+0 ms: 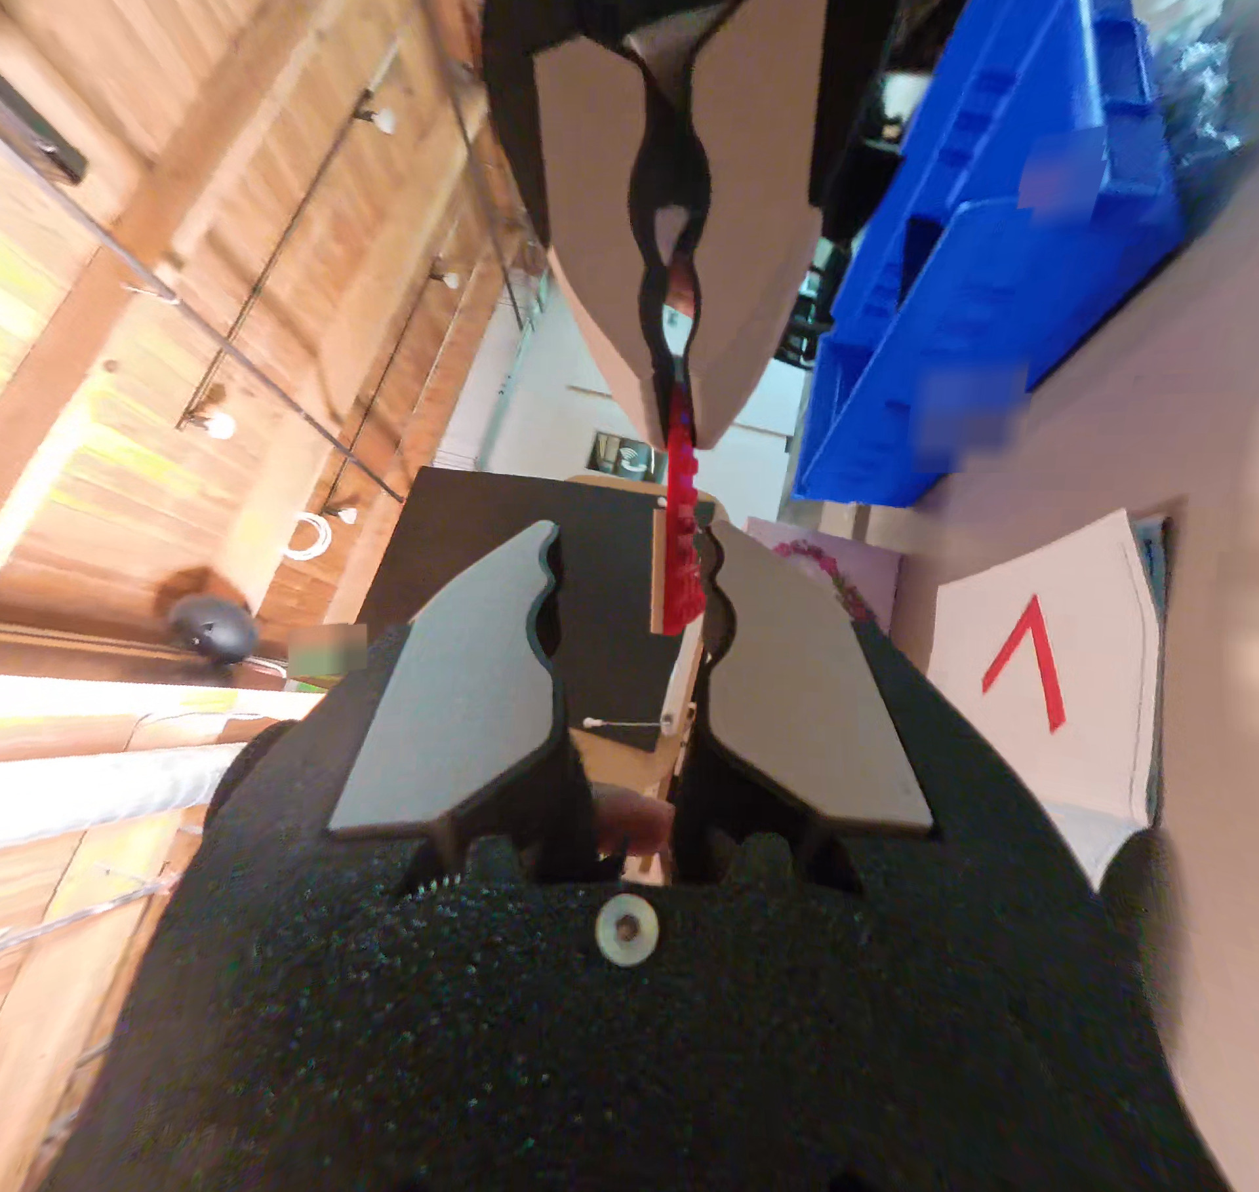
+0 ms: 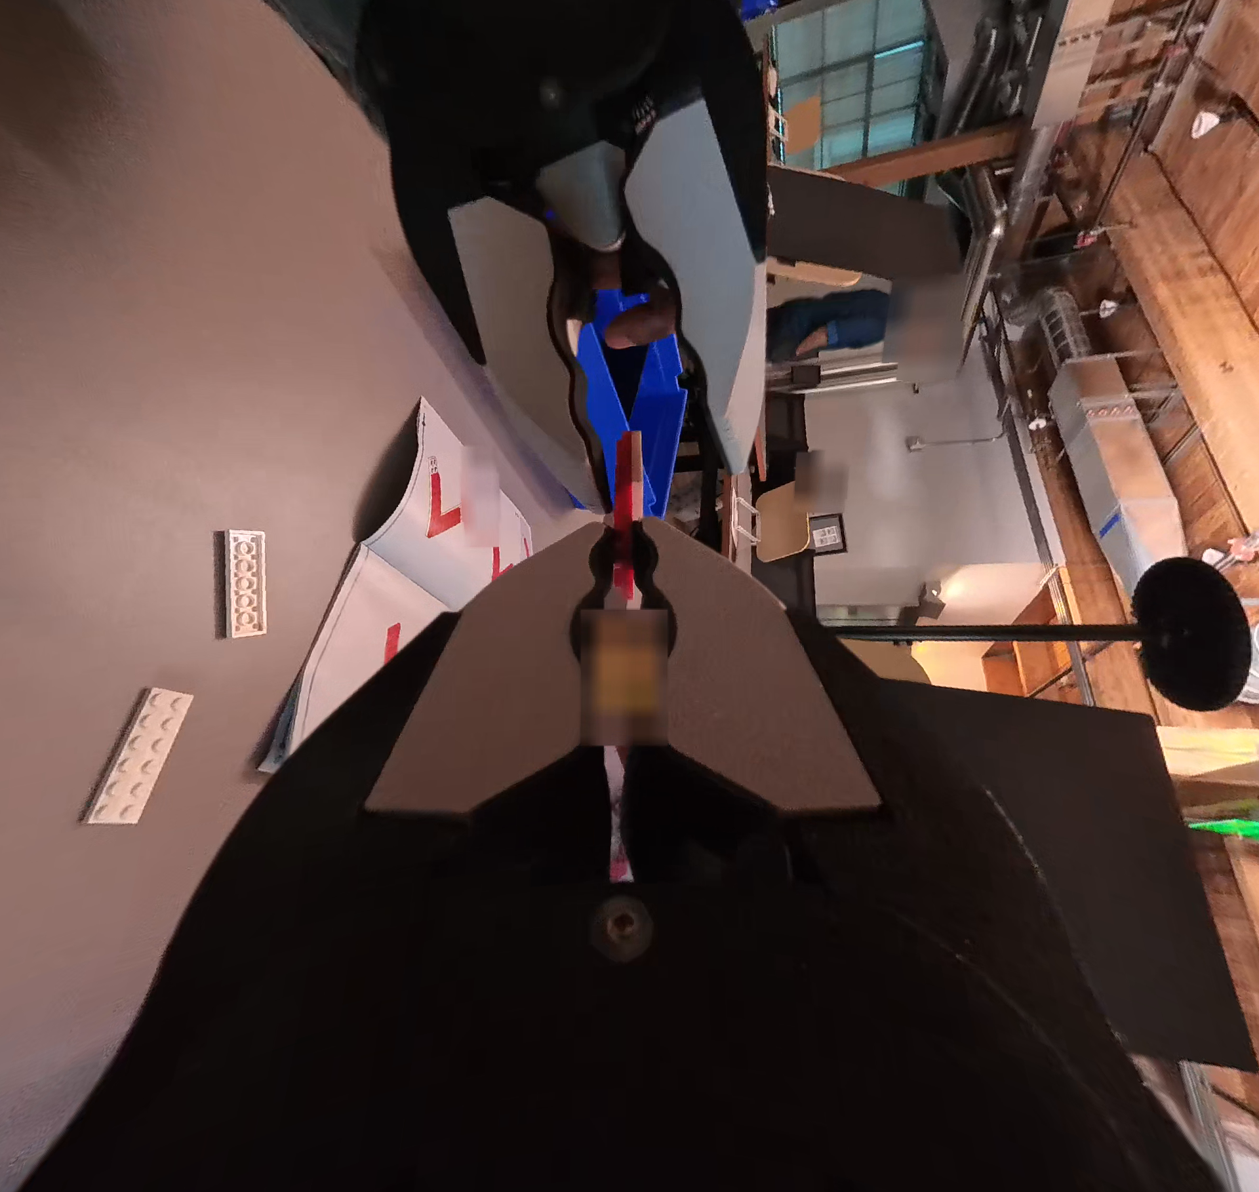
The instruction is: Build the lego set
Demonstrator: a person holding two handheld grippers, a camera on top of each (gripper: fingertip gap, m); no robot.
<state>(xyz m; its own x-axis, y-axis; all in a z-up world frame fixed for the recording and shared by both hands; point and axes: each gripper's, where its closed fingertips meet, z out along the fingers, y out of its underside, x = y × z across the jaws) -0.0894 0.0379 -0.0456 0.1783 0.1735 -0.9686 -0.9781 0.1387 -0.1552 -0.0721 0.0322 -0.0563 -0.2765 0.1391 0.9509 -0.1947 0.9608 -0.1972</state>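
The right gripper (image 2: 623, 536) has its jaws clamped on a red lego plate (image 1: 683, 546). The left gripper (image 1: 630, 539) has its jaws apart around the plate's far end. 2 white plates (image 2: 245, 584) lie on the bench (image 2: 170, 274) beside them.

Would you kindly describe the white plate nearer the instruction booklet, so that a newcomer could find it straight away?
In the right wrist view, start from the grey table and find the open instruction booklet with red marks. Two white studded plates lie flat beside it on the side away from the grippers. The wanted white plate is nearer the booklet's curled page; the other white plate lies farther along, slanted.
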